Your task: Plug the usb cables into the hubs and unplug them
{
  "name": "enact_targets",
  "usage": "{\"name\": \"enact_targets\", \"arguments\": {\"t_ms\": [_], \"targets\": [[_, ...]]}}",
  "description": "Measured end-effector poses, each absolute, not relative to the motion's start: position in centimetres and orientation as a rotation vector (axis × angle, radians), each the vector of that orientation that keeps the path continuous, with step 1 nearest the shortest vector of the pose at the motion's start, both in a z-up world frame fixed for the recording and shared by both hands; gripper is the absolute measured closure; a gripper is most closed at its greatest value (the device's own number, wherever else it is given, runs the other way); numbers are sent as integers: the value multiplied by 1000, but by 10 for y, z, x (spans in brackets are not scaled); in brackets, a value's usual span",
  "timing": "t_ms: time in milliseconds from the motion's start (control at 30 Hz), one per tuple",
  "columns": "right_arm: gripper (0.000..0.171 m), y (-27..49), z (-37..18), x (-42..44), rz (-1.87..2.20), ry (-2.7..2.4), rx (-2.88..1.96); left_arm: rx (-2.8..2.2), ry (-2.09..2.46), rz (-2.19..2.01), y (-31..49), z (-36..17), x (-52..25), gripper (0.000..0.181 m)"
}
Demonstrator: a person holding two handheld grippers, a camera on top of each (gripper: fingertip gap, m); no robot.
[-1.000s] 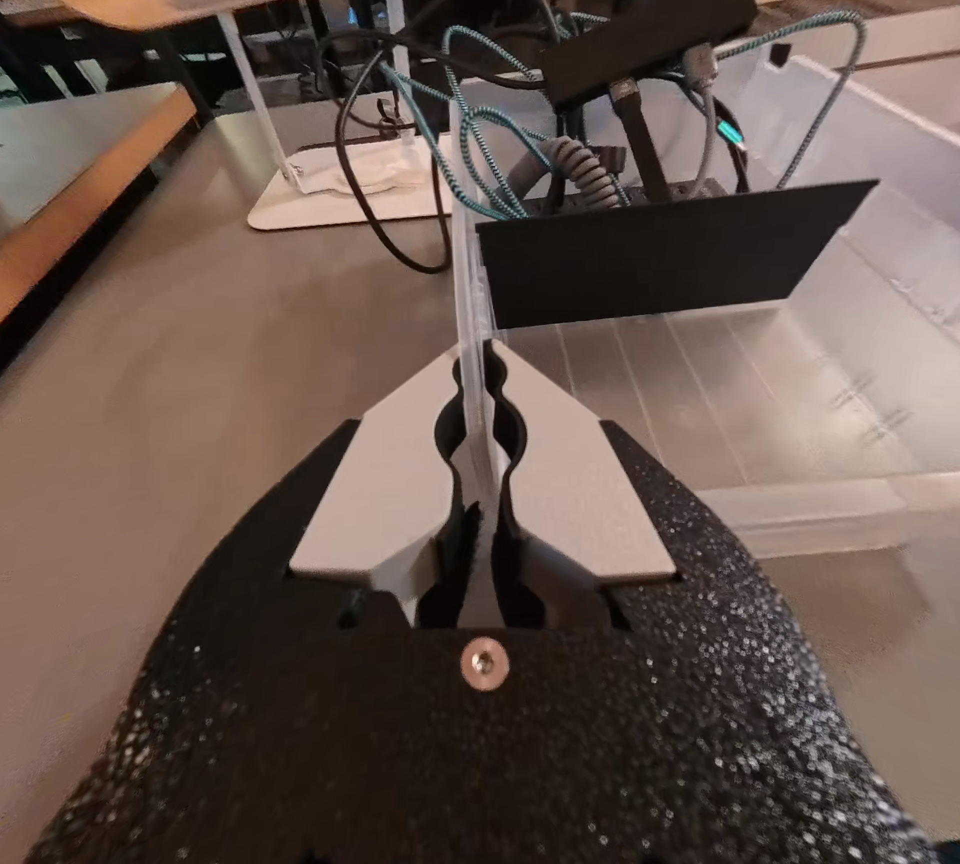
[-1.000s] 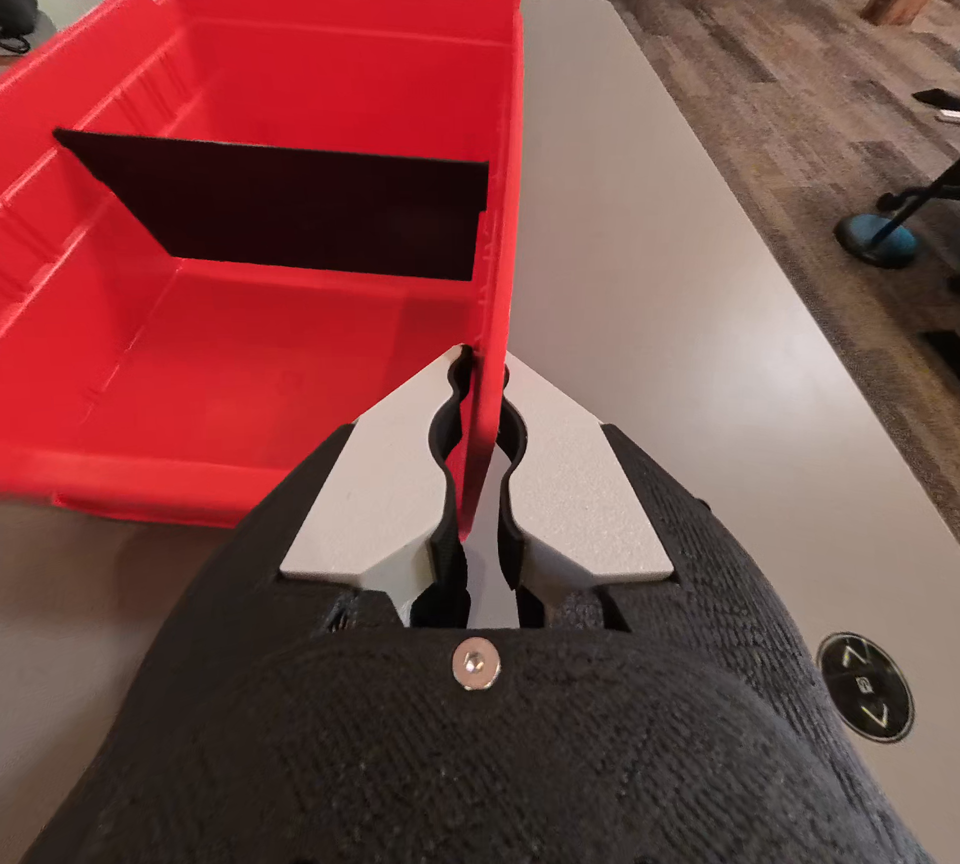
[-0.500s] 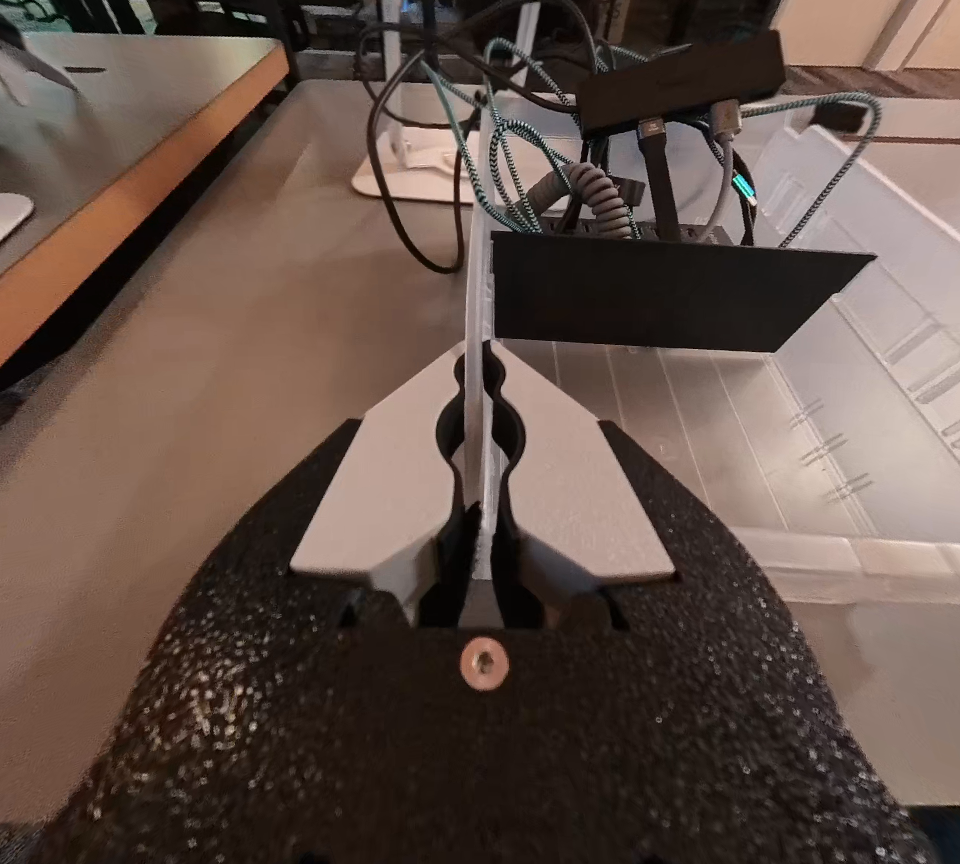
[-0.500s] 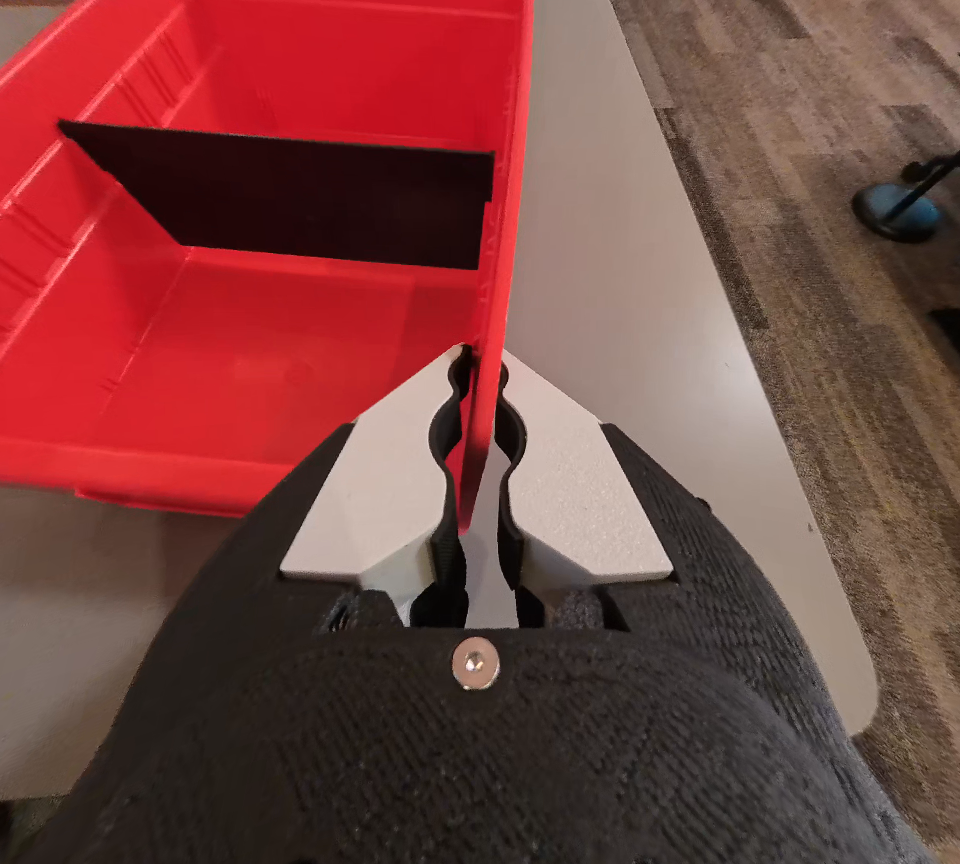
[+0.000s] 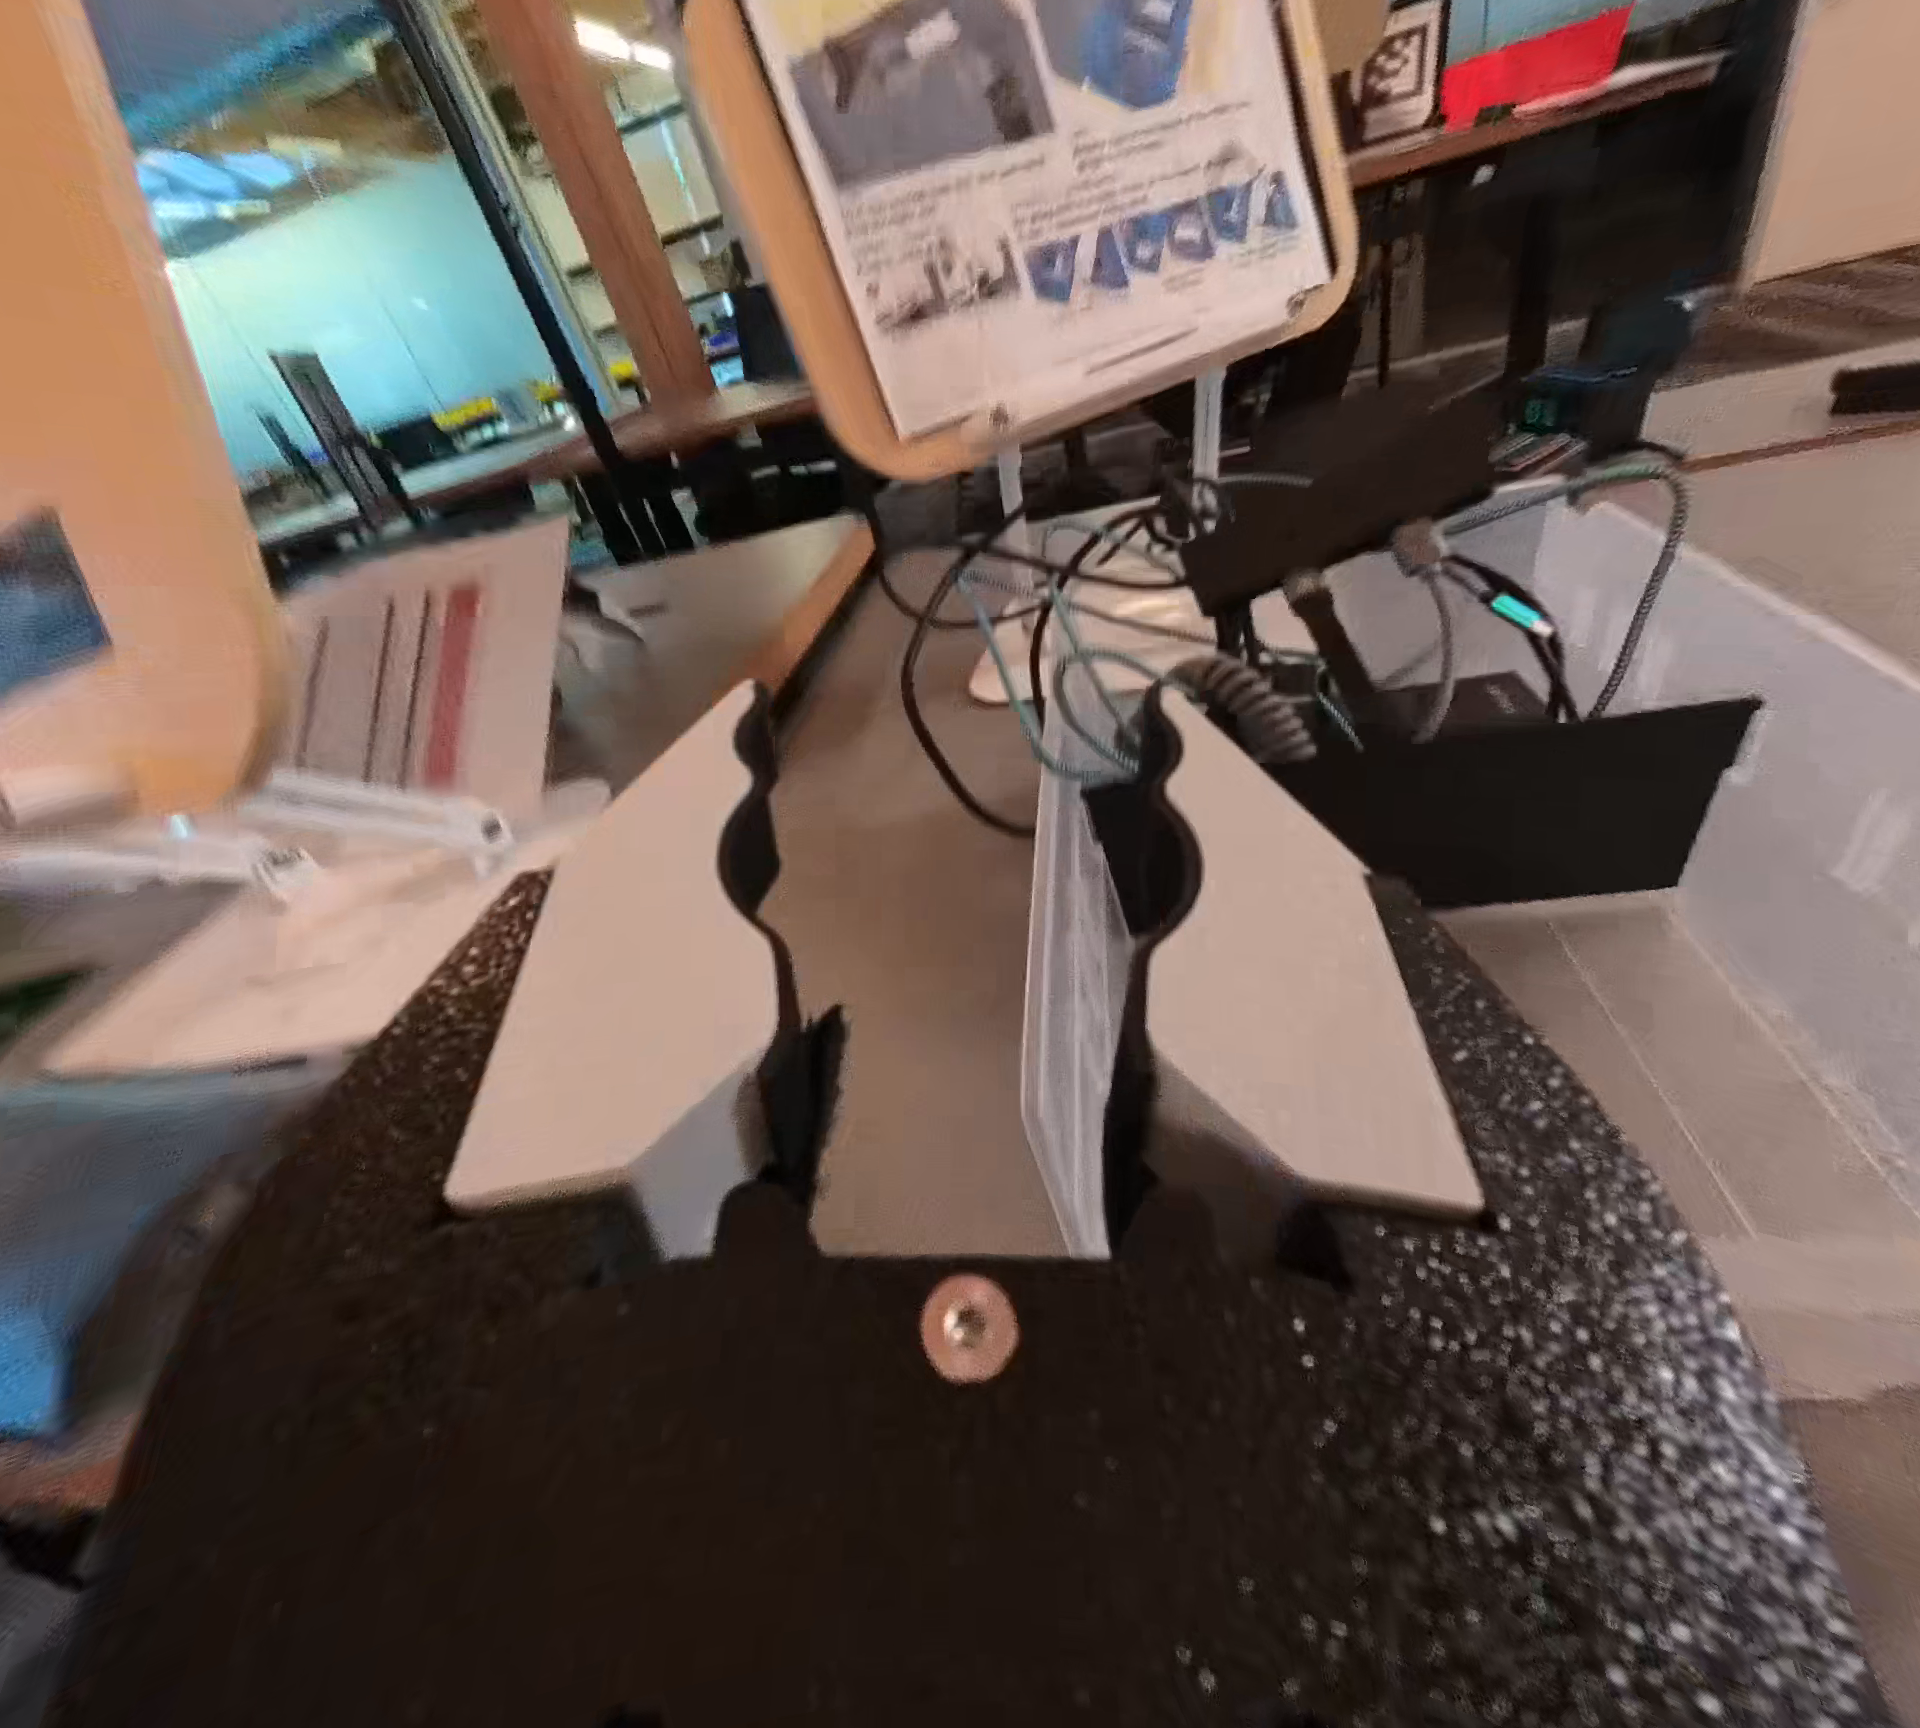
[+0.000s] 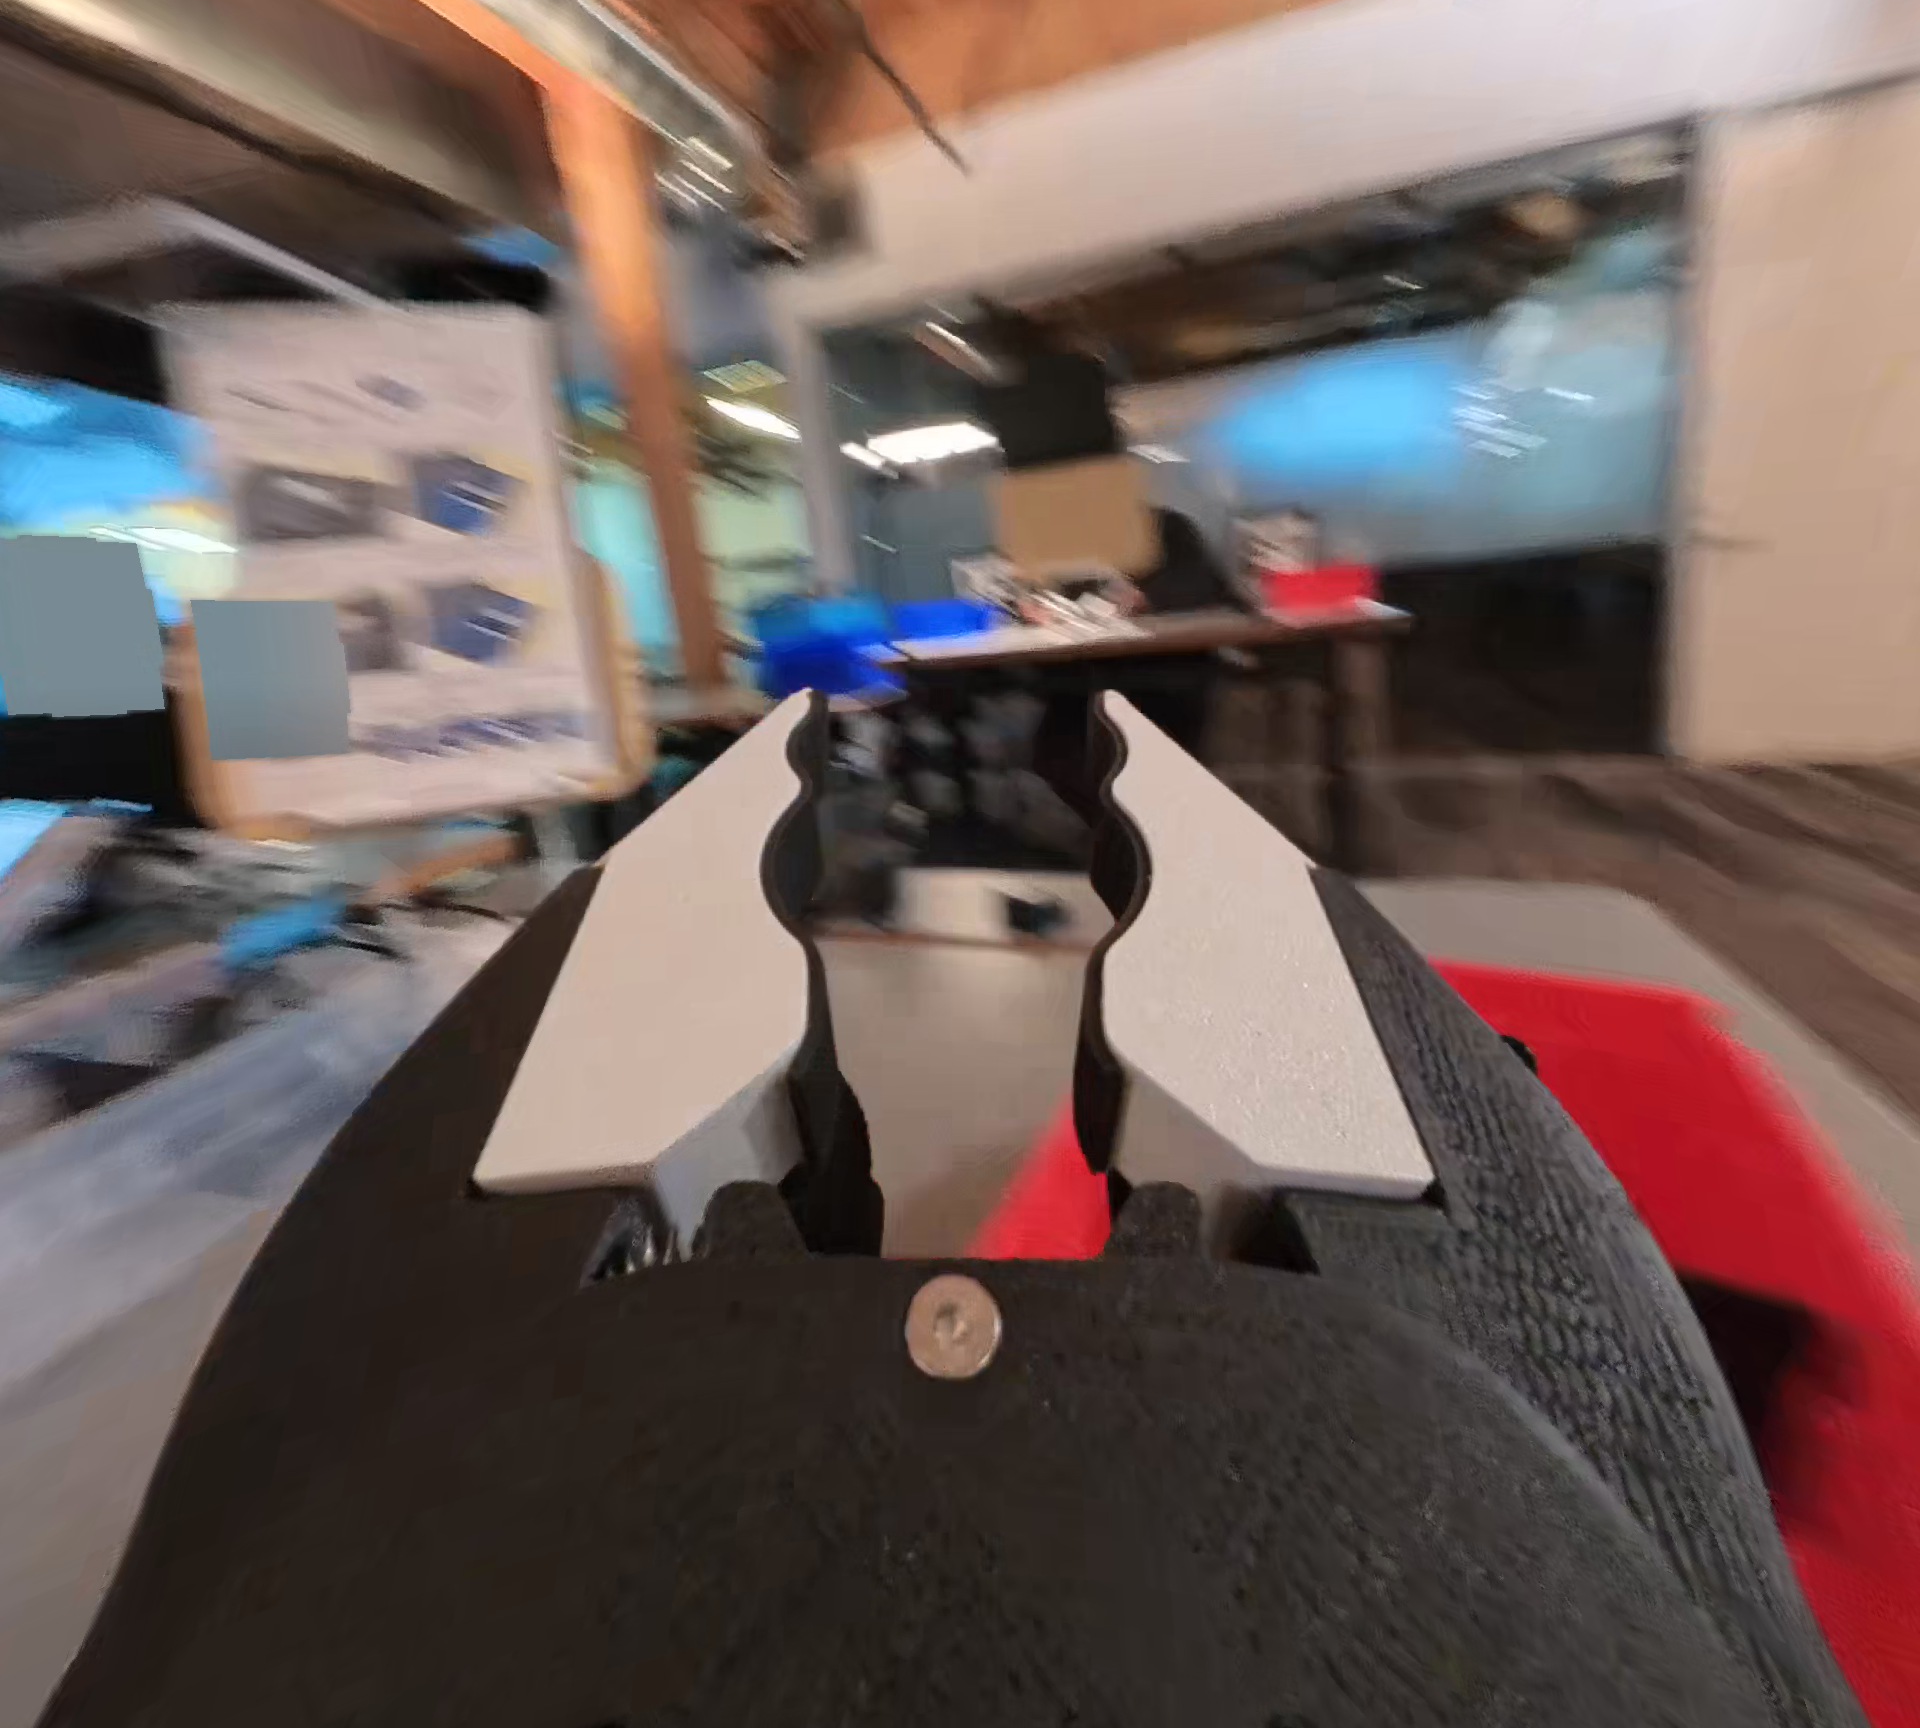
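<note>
Standing spread apart, the left gripper (image 5: 961, 733) has the clear bin's wall (image 5: 1075, 982) against its right finger, cables (image 5: 1101, 670) beyond; the right gripper (image 6: 956, 722) gapes empty.

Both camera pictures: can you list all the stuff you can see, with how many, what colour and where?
clear bin: 1, see-through, right of the left gripper on the table
divider: 1, black, across the clear bin
hub: 1, black, above the far end of the clear bin, with cables plugged in
cables: several, black, grey and teal braided, tangled behind the divider
sign board: 1, tan with white printed sheet, standing behind the cables
red bin: 1, red, low right in the right wrist view
table: 1, grey, under the bins
left gripper: 1, grey fingers, open, clear bin's wall beside its right finger
right gripper: 1, grey fingers, open, holding nothing
</note>
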State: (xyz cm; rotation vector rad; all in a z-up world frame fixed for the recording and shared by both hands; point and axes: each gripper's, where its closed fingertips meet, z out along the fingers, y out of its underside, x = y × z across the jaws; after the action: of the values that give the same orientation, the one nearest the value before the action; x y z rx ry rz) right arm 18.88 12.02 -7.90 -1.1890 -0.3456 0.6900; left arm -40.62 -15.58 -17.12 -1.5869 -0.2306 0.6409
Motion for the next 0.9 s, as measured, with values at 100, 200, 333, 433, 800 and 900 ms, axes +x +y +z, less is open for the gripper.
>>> {"name": "enact_targets", "arguments": {"t_ms": [100,200,333,433,800,900], "targets": [[124,92,-72,111,1065,-472,-1010,-1629,-76,645,-126,-144,-393,112],[123,82,-105,37,1270,-670,-1063,-1696,128,545,-78,-135,-370,115],[124,108,-184,-15,1049,-874,-1221,-1957,411,481,-15,-171,-360,121],[126,112,-221,-23,1006,-940,-1359,-2149,592,567,16,-208,-376,120],[133,111,-224,-15,819,-957,-1296,-2409,1043,785,71,-259,-408,134],[134,110,-227,-17,774,-986,-1295,-2406,1065,882,73,-246,-412,147]]}}
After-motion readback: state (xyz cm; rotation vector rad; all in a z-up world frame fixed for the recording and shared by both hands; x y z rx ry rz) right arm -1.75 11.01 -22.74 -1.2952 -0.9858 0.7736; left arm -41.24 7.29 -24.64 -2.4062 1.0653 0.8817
